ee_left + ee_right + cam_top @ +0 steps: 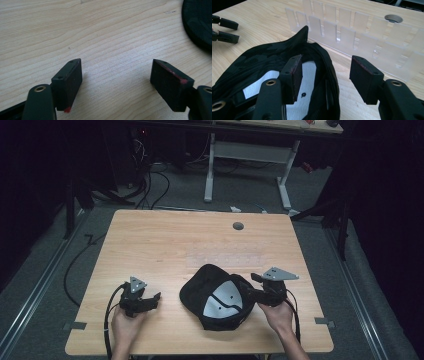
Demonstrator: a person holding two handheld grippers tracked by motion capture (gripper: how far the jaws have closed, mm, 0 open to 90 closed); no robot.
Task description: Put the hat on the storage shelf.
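Observation:
A black cap (216, 301) lies upside down near the table's front edge, its white lining (309, 67) facing up. My right gripper (250, 286) sits at the cap's right side. In the right gripper view this gripper (327, 65) is open and straddles the cap's rim (331, 75), with one jaw inside the cap and the other outside. Neither pad presses on the fabric. My left gripper (156, 299) rests to the left of the cap, pointing toward it. It (116, 72) is open over bare wood, with the cap's edge (200, 22) ahead at the right.
A clear plastic slotted rack (352, 32) lies flat on the table (165, 240) just behind the cap. A round cable hole (238, 226) sits near the far edge. Beyond the table are a white-legged desk (247, 155) and floor cables (150, 185).

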